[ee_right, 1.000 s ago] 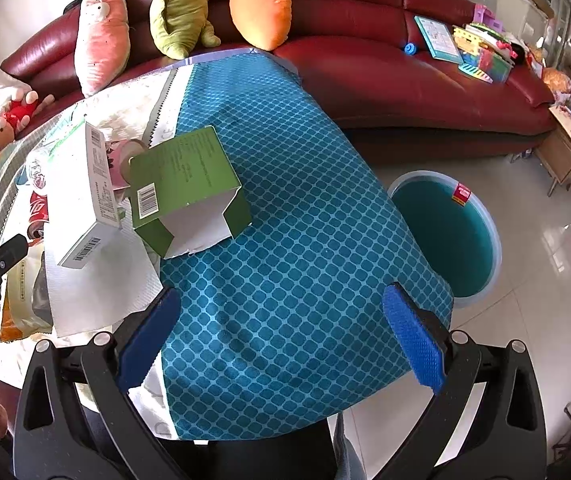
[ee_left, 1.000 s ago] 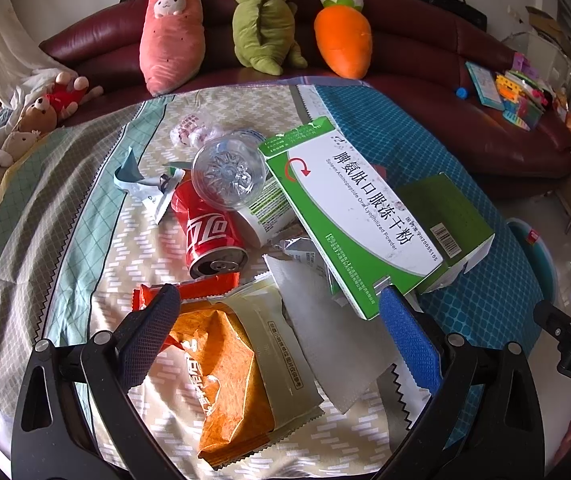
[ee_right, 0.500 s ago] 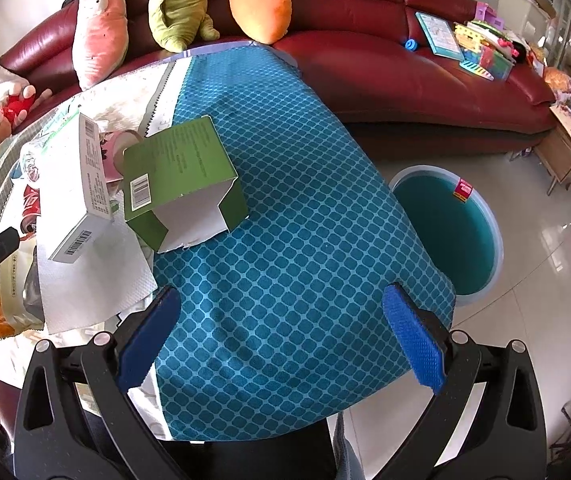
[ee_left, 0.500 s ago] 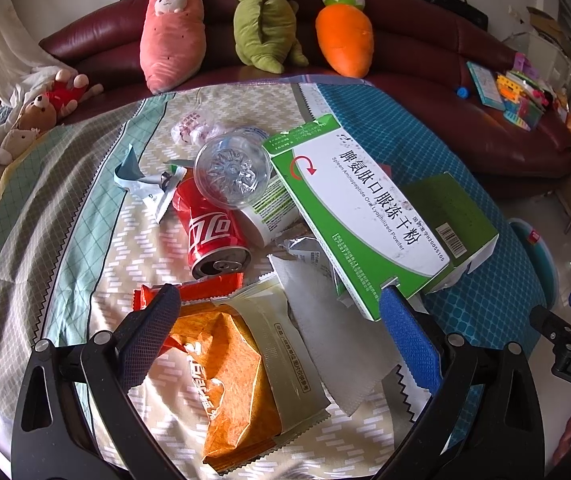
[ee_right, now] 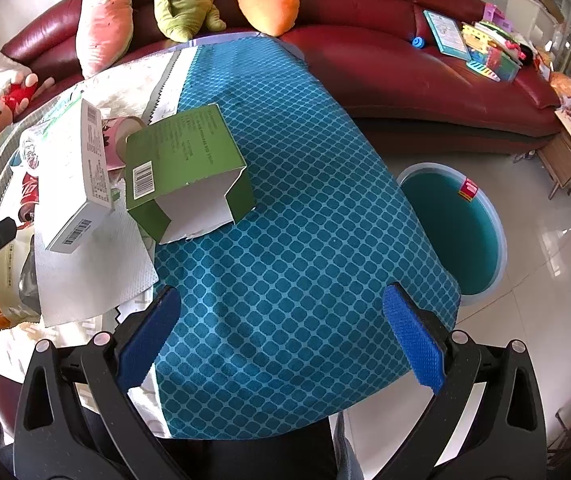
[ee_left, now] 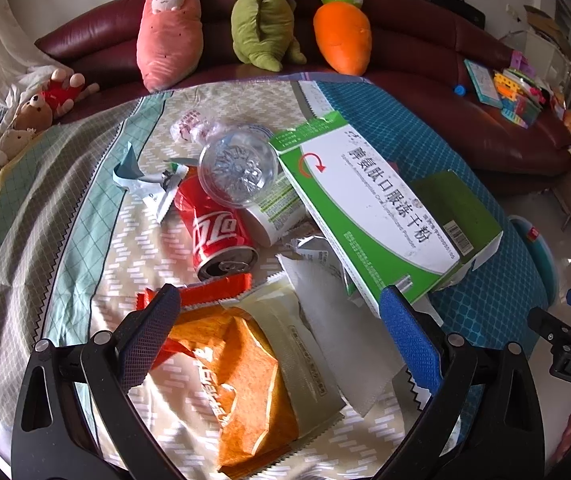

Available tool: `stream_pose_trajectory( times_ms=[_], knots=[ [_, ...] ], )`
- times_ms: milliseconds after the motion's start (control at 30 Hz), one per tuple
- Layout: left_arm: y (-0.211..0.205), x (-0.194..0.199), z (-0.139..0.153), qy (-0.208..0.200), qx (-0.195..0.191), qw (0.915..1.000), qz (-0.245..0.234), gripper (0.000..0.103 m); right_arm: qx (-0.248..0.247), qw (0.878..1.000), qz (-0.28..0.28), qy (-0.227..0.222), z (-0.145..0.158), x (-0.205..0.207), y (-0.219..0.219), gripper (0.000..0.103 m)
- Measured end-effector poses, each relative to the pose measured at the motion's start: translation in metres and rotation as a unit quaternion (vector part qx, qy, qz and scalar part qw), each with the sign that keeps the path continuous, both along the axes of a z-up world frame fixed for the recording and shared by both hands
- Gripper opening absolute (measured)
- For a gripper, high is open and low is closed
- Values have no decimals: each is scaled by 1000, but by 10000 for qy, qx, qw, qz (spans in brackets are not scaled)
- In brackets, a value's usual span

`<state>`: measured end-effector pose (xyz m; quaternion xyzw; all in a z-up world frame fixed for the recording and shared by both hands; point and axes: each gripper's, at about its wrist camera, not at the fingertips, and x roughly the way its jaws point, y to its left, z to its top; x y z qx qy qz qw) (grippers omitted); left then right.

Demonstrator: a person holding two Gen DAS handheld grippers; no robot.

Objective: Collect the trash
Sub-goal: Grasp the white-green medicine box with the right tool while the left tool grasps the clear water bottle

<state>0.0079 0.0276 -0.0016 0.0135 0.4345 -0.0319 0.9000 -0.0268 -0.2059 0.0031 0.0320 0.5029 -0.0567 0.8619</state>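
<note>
My left gripper (ee_left: 277,336) has eased nearer the crumpled orange foil wrapper (ee_left: 245,384) at lower centre, jaws apart; right gripper (ee_right: 281,332), also apart, nears the open green cardboard box (ee_right: 189,168).

Counts: two boxes, white-green (ee_left: 369,208) and green (ee_right: 187,160); one cola can (ee_left: 215,232); one clear bottle (ee_left: 238,170); one orange wrapper (ee_left: 245,392); one paper napkin (ee_left: 337,332); three large plush toys on sofa, pink (ee_left: 167,32), green (ee_left: 263,20), orange (ee_left: 341,30).

Orange wrapper (ee_left: 245,392) partly under beige pouch (ee_left: 297,360), bin (ee_left: 541,256) mostly table-hidden.
</note>
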Motion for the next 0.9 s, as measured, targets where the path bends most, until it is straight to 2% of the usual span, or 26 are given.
stream_pose_trajectory(
  times_ms=[233, 433, 667, 733, 900],
  knots=[
    [19, 9, 2, -21, -1, 10000, 42, 99, -24, 9997, 256, -6, 11, 13, 14, 97],
    [49, 25, 0, 50, 115, 9997, 191, 99, 6, 9965, 829, 79, 27, 35, 46, 97],
    [100, 53, -5, 250, -256, 9992, 185, 99, 138, 9848, 1720, 174, 41, 70, 110, 97],
    [114, 62, -8, 355, -437, 9981, 235, 99, 37, 9809, 1935, 195, 41, 83, 130, 97],
    [136, 77, -12, 432, -483, 9973, 356, 99, -323, 9720, 2295, 397, 26, 114, 171, 97]
  ],
)
